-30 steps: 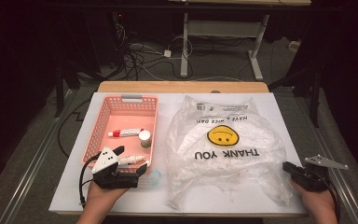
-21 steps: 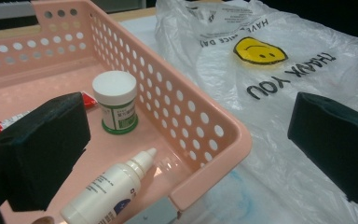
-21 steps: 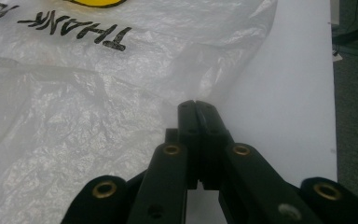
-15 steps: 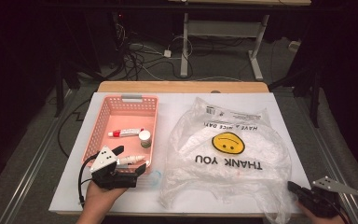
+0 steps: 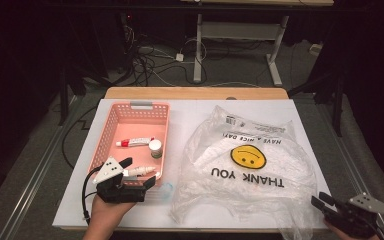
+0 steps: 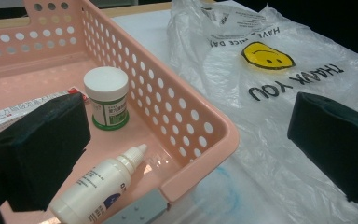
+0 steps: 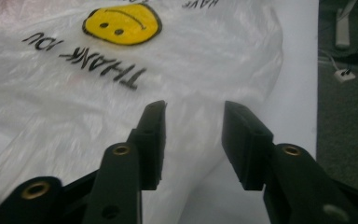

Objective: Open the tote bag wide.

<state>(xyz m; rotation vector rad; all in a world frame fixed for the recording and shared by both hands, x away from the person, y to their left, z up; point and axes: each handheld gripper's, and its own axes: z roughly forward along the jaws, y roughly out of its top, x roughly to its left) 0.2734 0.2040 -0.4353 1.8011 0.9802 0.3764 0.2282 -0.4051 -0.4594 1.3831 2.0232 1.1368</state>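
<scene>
Plastic bag (image 5: 250,165) near right gripper (image 7: 193,140), jaws just opened, empty; left gripper (image 5: 140,172) wide.

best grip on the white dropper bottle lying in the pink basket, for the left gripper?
Probably across the round body of the white dropper bottle, not the tapered nozzle. It lies on its side by the near corner of the pink perforated plastic basket, whose walls block a level approach, so come from above with the left gripper, jaws straddling the body crosswise.
</scene>
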